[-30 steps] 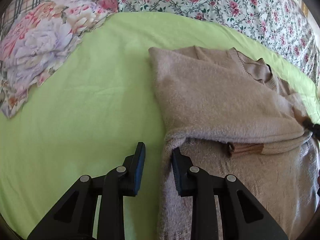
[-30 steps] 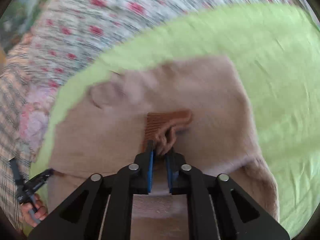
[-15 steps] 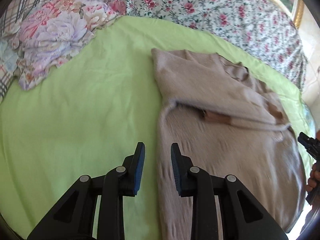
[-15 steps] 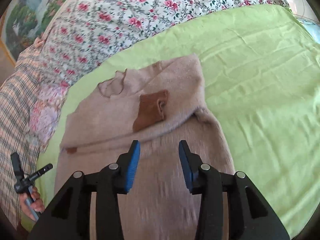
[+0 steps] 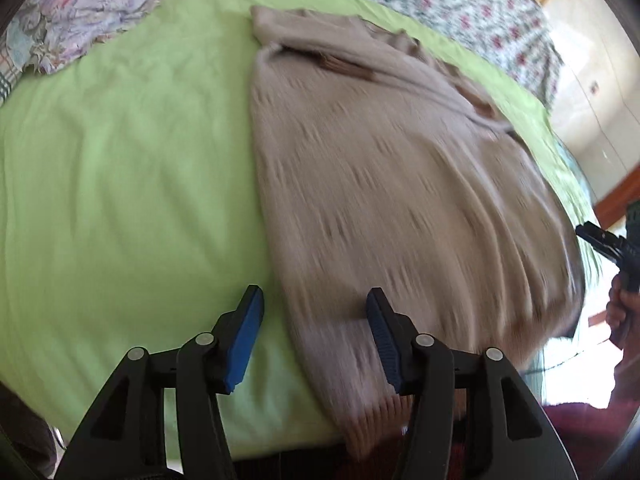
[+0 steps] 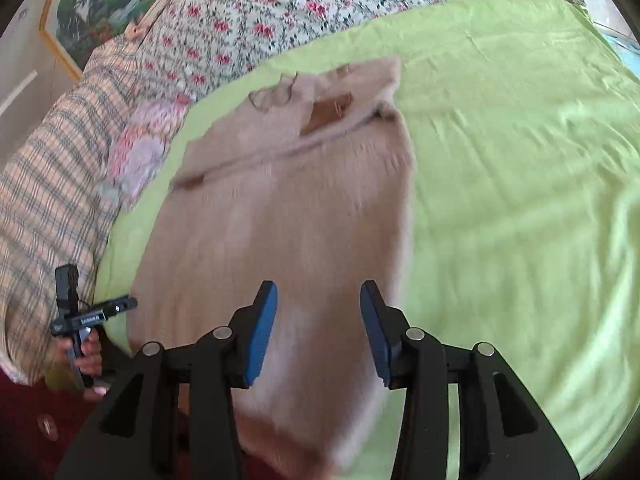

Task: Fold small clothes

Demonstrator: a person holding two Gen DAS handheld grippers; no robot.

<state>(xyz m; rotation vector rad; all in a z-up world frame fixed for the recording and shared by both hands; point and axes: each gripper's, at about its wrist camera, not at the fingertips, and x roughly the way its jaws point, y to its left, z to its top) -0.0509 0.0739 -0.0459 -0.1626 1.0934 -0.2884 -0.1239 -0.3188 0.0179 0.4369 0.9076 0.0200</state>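
Beige knit sweater (image 5: 384,184) lies flat on the green sheet (image 5: 120,168), sleeves folded across near its collar. In the left wrist view the left gripper (image 5: 315,322) has pulled back to the hem and spread wide, straddling the sweater's side edge. In the right wrist view the right gripper (image 6: 319,326) (cuff (image 6: 326,110) released 1 second ago) gapes empty over the hem; plenty of sheet beside the sweater.

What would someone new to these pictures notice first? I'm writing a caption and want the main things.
A big beige sweater lies flat down the middle of a bright green sheet, its sleeves folded across the chest at the far end. Behind it runs a flowered bedspread. Both tools, the left tool and the right tool, are open at the sweater's near hem, holding nothing.
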